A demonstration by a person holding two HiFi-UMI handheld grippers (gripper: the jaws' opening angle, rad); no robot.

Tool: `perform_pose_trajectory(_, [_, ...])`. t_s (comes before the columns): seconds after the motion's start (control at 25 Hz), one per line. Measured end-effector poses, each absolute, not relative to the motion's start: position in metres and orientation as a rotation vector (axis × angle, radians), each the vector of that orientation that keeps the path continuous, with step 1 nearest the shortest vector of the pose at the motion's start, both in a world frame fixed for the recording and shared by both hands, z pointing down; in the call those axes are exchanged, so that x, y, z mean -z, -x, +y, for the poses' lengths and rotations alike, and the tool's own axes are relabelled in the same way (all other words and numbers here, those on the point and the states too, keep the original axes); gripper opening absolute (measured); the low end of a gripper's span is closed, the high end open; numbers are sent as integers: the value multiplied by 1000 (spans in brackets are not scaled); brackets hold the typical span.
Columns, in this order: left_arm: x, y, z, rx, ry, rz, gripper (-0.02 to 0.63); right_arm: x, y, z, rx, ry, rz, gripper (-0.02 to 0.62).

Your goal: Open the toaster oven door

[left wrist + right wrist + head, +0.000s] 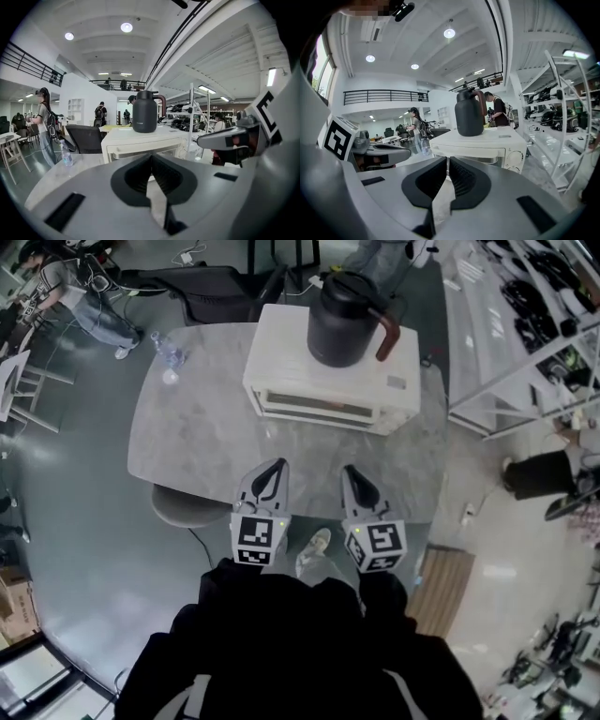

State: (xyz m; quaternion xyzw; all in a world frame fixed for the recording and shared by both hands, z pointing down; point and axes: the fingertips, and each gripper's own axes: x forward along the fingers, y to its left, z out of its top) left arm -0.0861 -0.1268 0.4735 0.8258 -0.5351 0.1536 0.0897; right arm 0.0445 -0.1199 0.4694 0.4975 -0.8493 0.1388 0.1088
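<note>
White boxy toaster oven (289, 362) | dark matte jug (343, 322) atop | tabletop (197, 432) perhaps marble

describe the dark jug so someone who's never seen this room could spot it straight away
Find the grey marbled table; a white toaster oven sits toward its far edge. The dark jug stands on the oven's top: matt black, lidded, with a brown handle, unlike the small clear bottle out on the table.

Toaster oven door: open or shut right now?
Shut. The toaster oven has its door upright and flush with its front in both gripper views.
</note>
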Motion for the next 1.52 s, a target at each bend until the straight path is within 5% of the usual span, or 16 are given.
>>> perform_pose_trajectory(0.84, [-512,99,-213,-925,-2611,-1444,90,-498,-39,-204,-160,-1226,-2287,97])
perform_pose_trajectory(1.52, [-517,97,-264,-887,-2582,-1347,104,-522,-57,-256,-284,-1195,-2232,126])
